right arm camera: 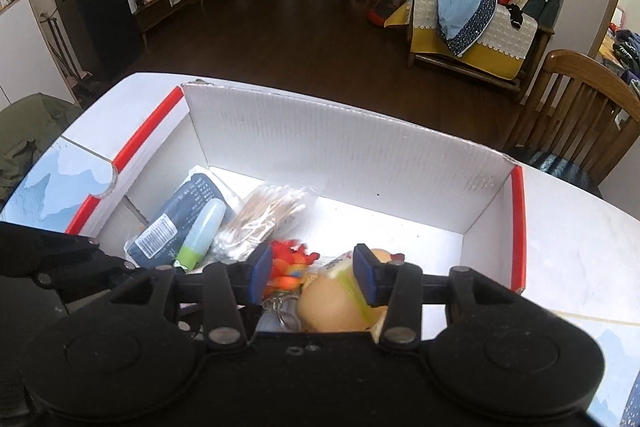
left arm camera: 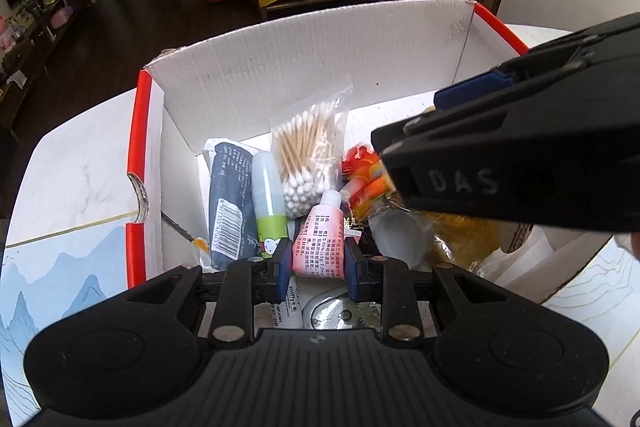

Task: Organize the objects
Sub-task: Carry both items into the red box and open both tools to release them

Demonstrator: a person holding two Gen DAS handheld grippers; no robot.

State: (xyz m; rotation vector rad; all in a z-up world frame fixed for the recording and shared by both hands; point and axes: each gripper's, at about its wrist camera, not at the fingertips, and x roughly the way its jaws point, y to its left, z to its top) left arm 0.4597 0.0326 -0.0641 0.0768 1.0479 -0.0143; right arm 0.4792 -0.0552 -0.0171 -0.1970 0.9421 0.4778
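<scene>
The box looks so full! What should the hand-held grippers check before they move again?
1. Pink tube between left hand-held gripper pads: ok.
2. Tube actually squeezed: cannot tell.
3. Right hand-held gripper over the yellow toy, touching it: cannot tell.
4. Grippers apart from each other: ok.
5. Cotton swabs clear of both grippers: ok.
6. Box sitting flat on table: ok.

Small things in a white box

The box (right arm camera: 360,155) holds cotton swabs (left arm camera: 306,155), a pink tube (left arm camera: 320,243) and a dark packet (left arm camera: 228,199) at left.
</scene>
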